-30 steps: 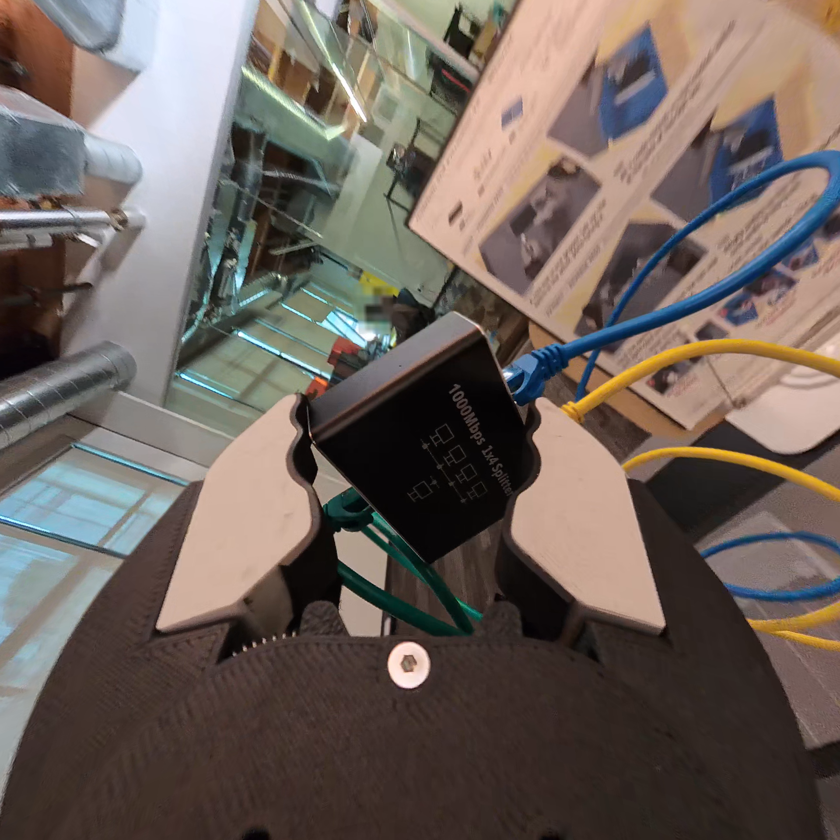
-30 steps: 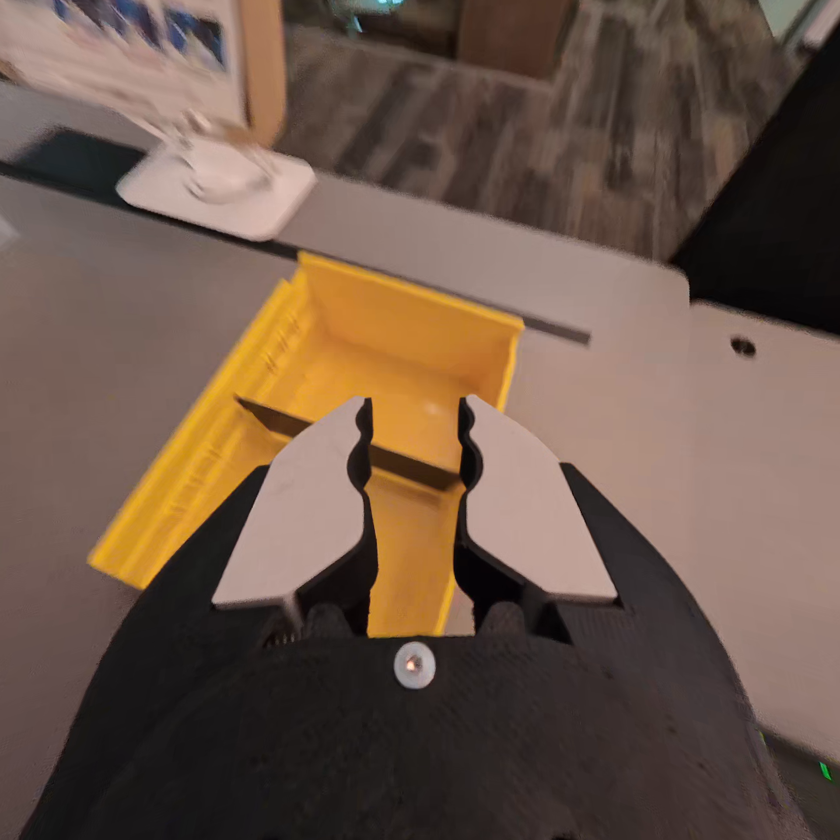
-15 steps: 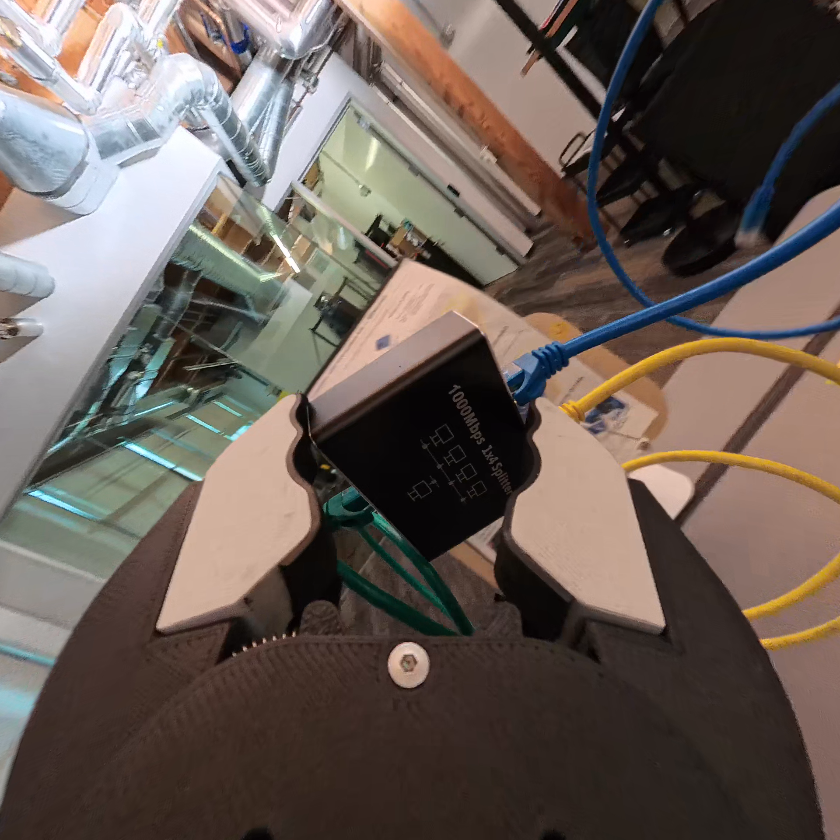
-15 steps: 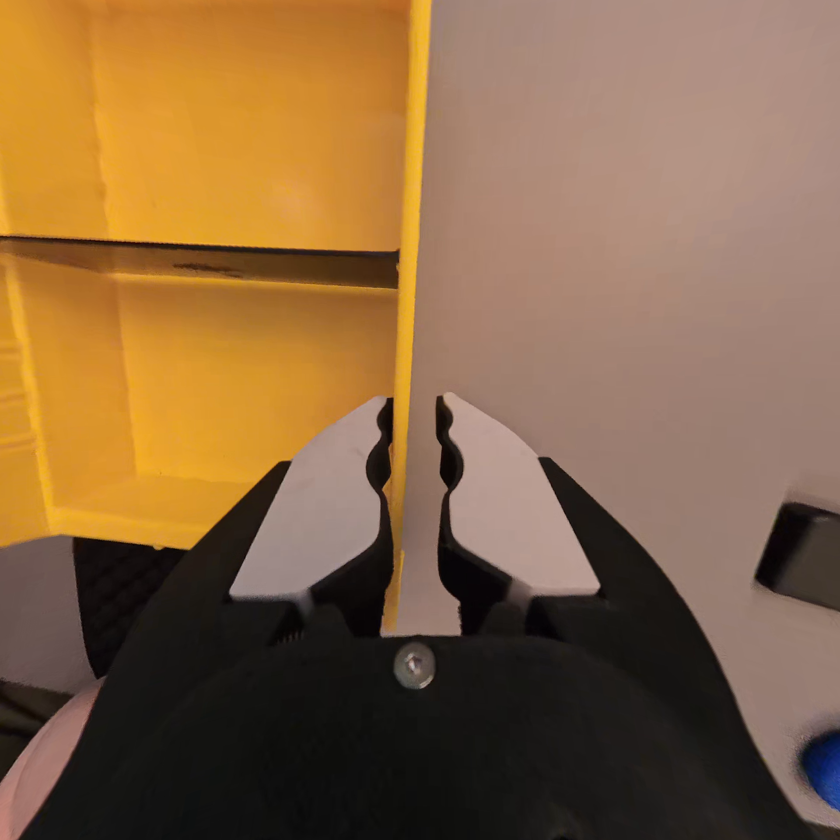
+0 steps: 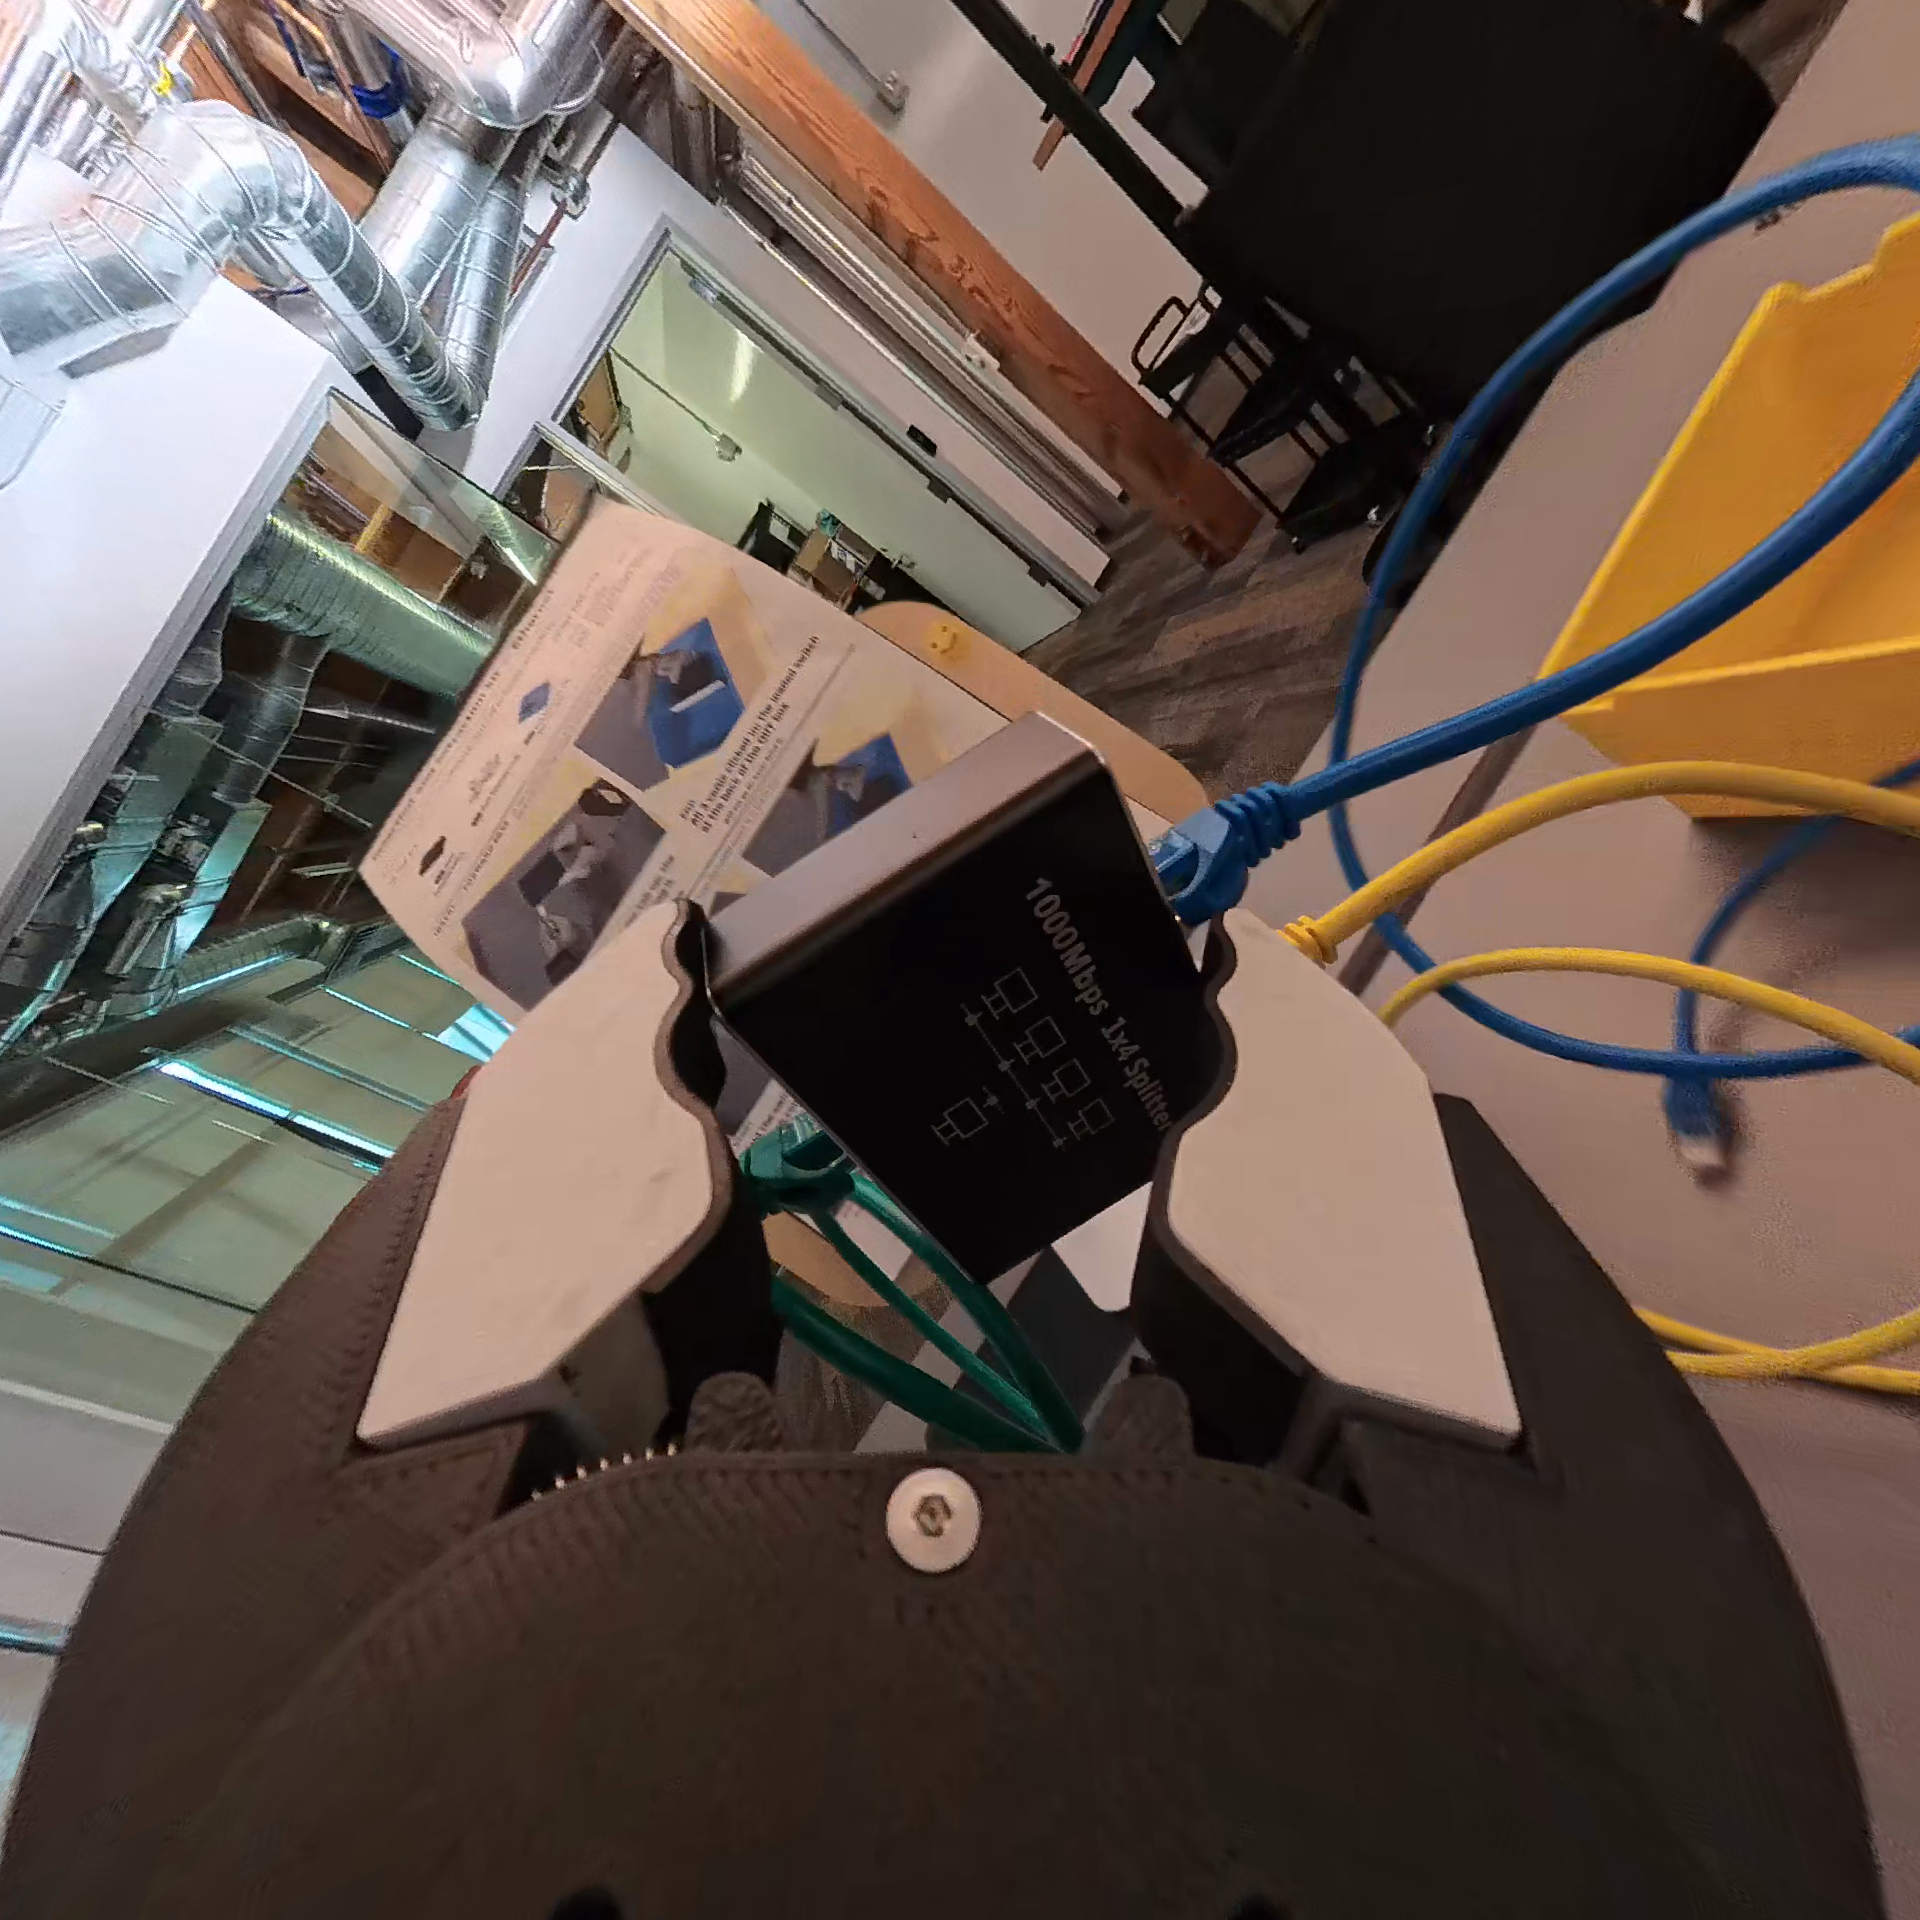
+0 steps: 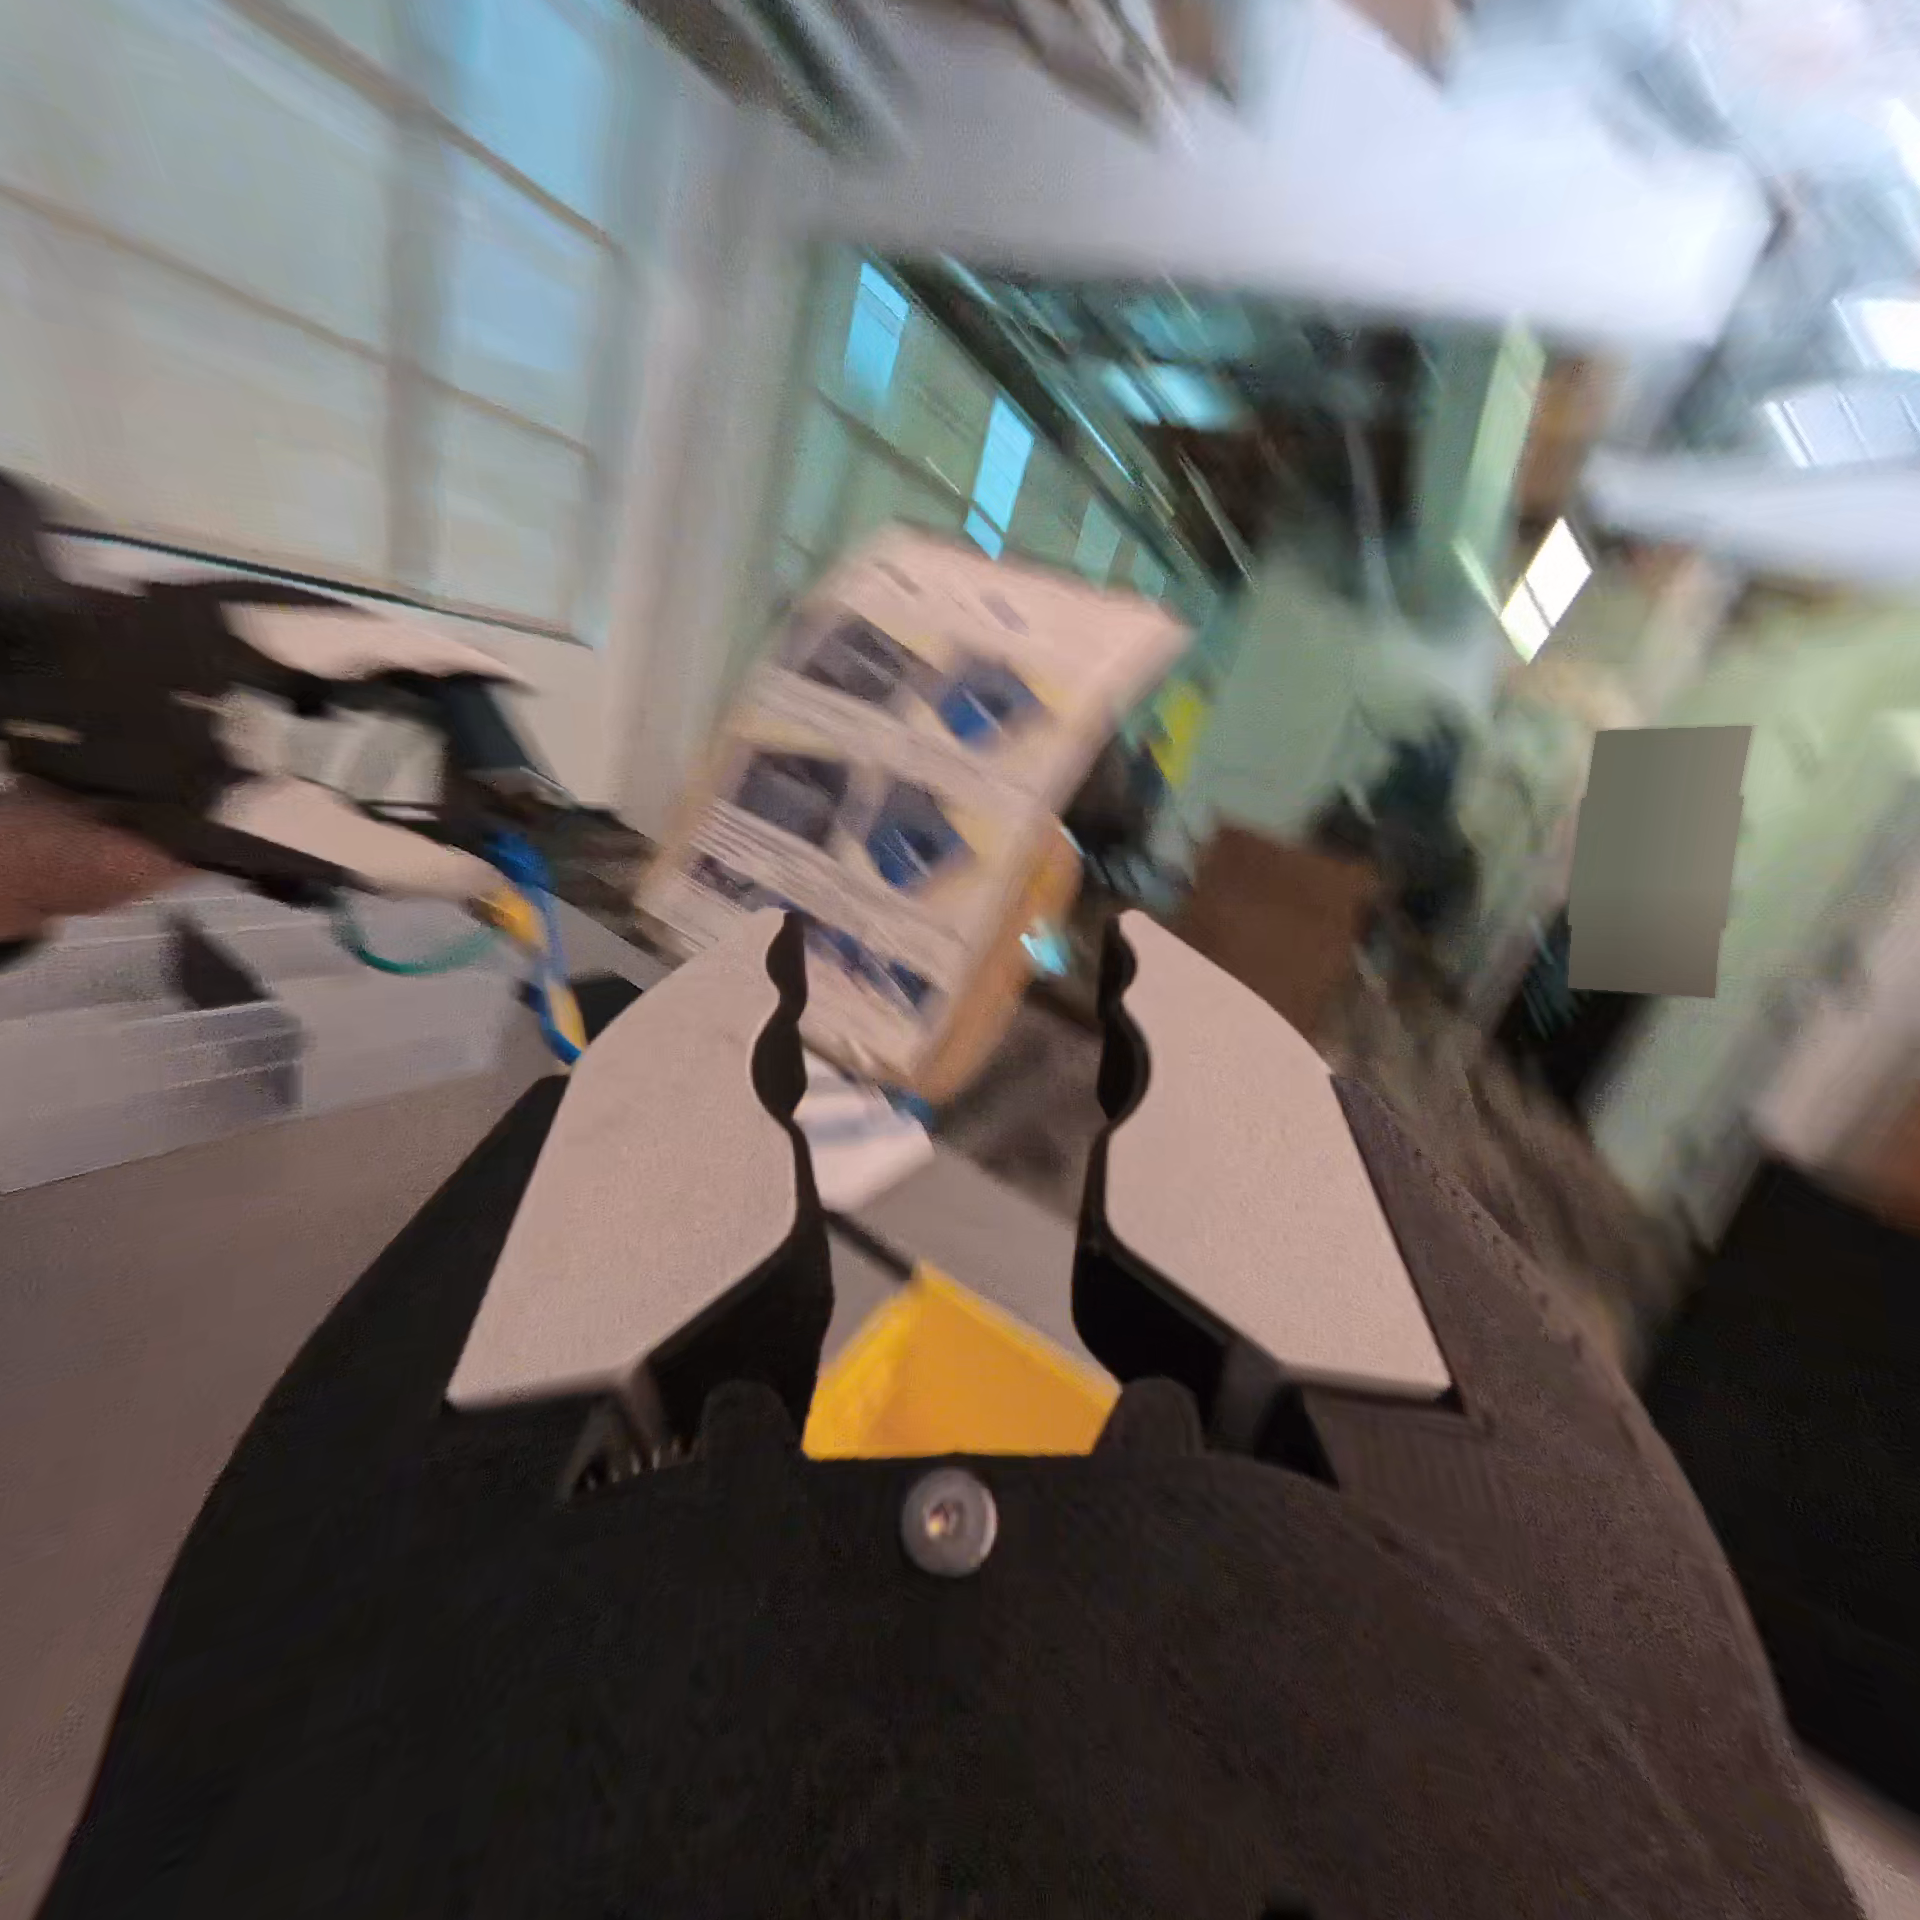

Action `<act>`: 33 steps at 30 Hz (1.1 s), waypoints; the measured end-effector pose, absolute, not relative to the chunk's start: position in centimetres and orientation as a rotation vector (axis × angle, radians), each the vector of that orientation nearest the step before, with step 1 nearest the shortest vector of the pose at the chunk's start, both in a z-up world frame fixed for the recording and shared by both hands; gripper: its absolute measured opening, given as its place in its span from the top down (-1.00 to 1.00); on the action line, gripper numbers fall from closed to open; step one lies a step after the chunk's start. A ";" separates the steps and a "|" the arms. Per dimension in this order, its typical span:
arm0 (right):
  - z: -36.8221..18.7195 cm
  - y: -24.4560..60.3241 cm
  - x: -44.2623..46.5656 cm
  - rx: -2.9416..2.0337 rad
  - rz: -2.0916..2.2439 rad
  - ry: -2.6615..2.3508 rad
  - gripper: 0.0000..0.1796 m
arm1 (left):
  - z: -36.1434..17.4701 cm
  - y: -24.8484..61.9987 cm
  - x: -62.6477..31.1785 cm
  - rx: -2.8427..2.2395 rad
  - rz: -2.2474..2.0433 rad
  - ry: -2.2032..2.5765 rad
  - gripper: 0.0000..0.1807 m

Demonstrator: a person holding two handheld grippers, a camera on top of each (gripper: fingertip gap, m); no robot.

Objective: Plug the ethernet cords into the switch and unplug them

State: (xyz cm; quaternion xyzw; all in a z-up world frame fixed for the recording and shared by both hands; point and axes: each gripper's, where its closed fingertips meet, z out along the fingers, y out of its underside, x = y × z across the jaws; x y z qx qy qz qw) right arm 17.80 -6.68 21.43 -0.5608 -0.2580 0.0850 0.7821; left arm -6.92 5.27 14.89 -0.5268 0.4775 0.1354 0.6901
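In the left wrist view my left gripper (image 5: 951, 925) is shut on the black switch (image 5: 966, 997) and holds it tilted above the grey table (image 5: 1662, 1195). A blue cord (image 5: 1210, 852) and a yellow cord (image 5: 1455, 842) sit in its right side. A green cord (image 5: 914, 1320) leaves its lower left side. A second blue plug (image 5: 1699, 1117) lies loose on the table. My right gripper (image 6: 951, 935) is open and empty in a heavily blurred view. The left gripper with the switch shows far left in that view (image 6: 312, 790).
A yellow bin (image 5: 1766, 582) stands on the table at the right; it also shows low between my right fingers (image 6: 945, 1382). An upright poster board (image 5: 644, 748) stands behind the switch. More yellow cord (image 5: 1766, 1371) loops over the table.
My right gripper has swung up from the yellow bin's wall and its jaws have spread wider. My left gripper has turned with the switch, bringing the bin into its view.
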 end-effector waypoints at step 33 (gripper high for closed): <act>4.8 5.4 -2.7 -1.807 1.667 -0.431 0.65 | 0.8 3.3 -5.2 -0.777 0.572 1.551 0.00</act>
